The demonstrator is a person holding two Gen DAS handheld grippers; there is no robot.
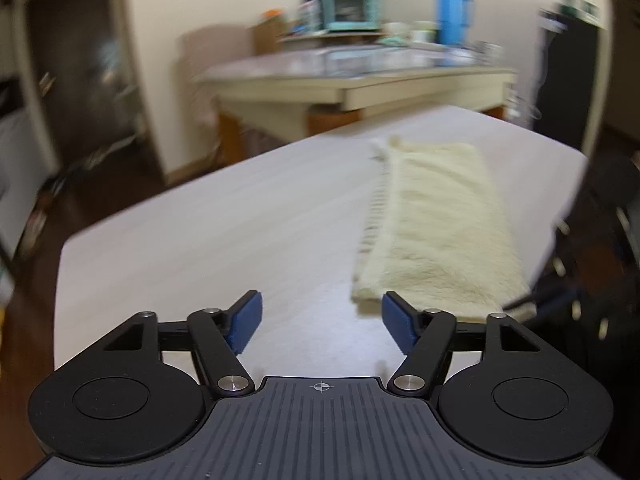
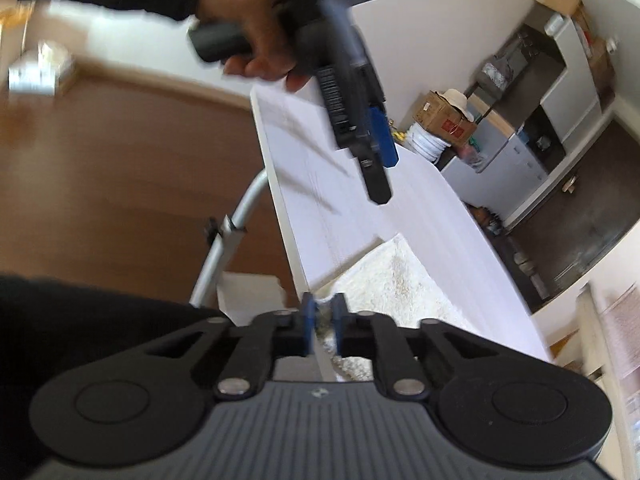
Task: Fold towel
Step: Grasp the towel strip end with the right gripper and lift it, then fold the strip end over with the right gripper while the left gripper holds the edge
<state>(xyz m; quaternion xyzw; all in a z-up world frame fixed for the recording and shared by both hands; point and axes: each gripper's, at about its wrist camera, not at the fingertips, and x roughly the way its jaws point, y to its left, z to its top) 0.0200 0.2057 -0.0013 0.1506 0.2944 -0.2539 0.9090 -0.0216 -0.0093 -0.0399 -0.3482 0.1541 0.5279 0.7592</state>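
Towel (image 1: 436, 224): folded into a long strip, it lies on the table (image 1: 224, 216) along one long edge.
Left gripper (image 1: 322, 322): your jaws stand wide over bare table, just beside the towel's near end.
Right gripper (image 2: 322, 326): your pads pinch the towel's end at the table edge.

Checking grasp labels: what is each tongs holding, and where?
Right tongs: shut on the towel at its near edge. Left tongs: open, holding nothing.
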